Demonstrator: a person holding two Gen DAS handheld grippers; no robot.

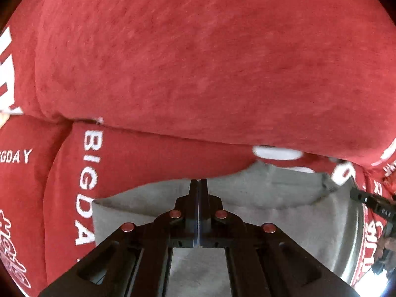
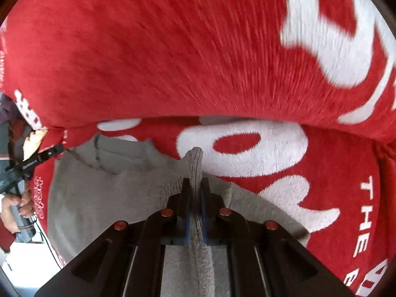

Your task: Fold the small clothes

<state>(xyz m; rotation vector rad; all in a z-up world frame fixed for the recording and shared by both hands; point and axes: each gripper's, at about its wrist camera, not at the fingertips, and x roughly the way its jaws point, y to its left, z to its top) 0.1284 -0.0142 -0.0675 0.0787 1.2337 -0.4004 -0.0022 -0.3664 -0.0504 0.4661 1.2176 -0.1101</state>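
Our right gripper [image 2: 195, 185] pinches a ridge of the grey garment [image 2: 104, 193]; our left gripper [image 1: 198, 185] is pressed together at its 12 o'clock edge, red blanket [image 1: 198, 61] all around.

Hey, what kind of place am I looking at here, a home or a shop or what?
Probably a home, perhaps a bed or sofa, though little shows. A plush red blanket with white lettering fills both views, bulging like soft bedding, and a small grey knit garment lies on it, pinched by the right tongs.
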